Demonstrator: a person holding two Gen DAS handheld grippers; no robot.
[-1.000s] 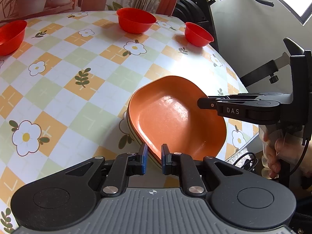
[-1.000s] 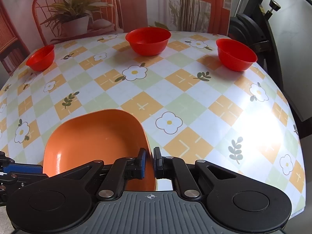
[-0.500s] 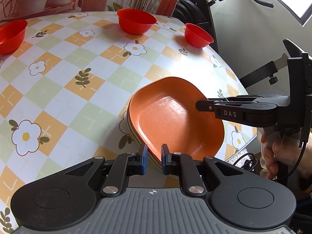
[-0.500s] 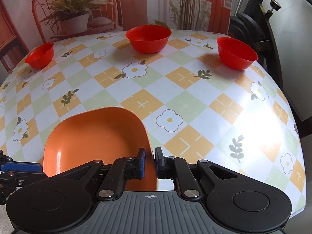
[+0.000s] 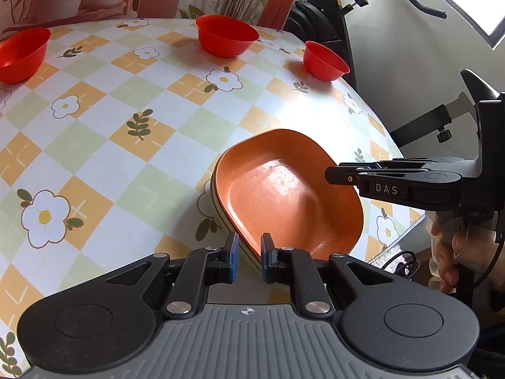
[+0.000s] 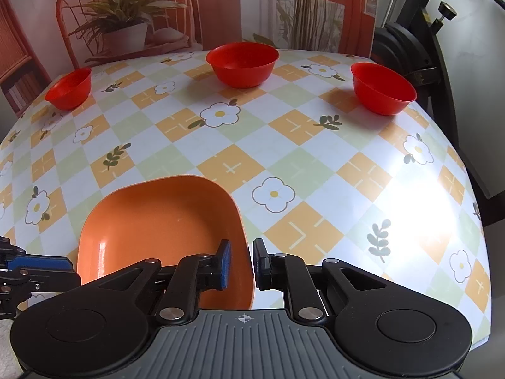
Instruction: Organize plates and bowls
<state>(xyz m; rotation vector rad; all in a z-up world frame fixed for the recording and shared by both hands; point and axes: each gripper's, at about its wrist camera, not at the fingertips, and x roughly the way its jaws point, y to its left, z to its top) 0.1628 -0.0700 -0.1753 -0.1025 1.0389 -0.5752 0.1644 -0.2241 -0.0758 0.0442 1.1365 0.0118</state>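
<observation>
The plate [image 6: 164, 230] sits on the table [image 6: 284, 145] near its front edge, resting on another plate whose rim [image 5: 217, 202] shows beneath it. The left gripper [image 5: 247, 254] straddles the plate's near rim; the right gripper [image 6: 241, 260] straddles its right rim. Three bowls stand well apart along the far side: one bowl at the left [image 6: 69, 88], one in the middle [image 6: 242, 63], one at the right [image 6: 382, 91]. Behind the table stands a chair [image 6: 75, 9].
</observation>
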